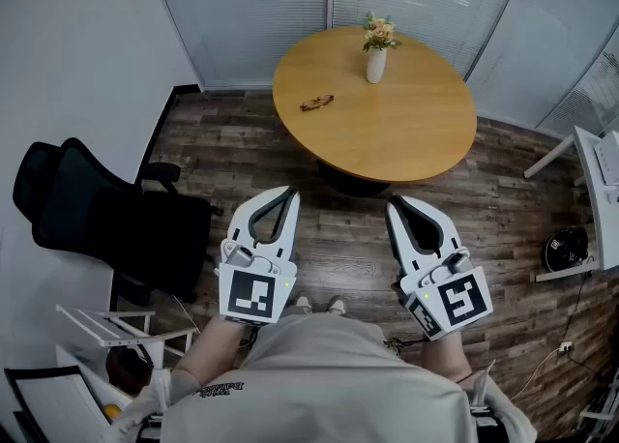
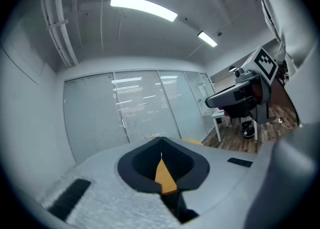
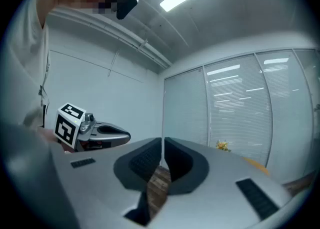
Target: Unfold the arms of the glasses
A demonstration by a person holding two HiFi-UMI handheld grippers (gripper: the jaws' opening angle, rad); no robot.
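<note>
The folded glasses (image 1: 316, 102) lie on the left part of the round wooden table (image 1: 406, 132), far ahead of both grippers. My left gripper (image 1: 290, 193) is held close to the body above the wood floor, shut with nothing in it. My right gripper (image 1: 395, 205) hangs beside it, also shut and empty. In the left gripper view the left gripper (image 2: 161, 139) has its jaws pressed together, and the right gripper (image 2: 240, 90) shows at the right. In the right gripper view the right gripper (image 3: 162, 139) has its jaws nearly touching at the tip, and the left gripper (image 3: 100, 133) shows at the left.
A white vase with flowers (image 1: 376, 54) stands at the table's far side. A black office chair (image 1: 106, 219) and a white rack (image 1: 116, 325) are at the left. A white desk (image 1: 600, 199) and a round black object (image 1: 566, 248) are at the right.
</note>
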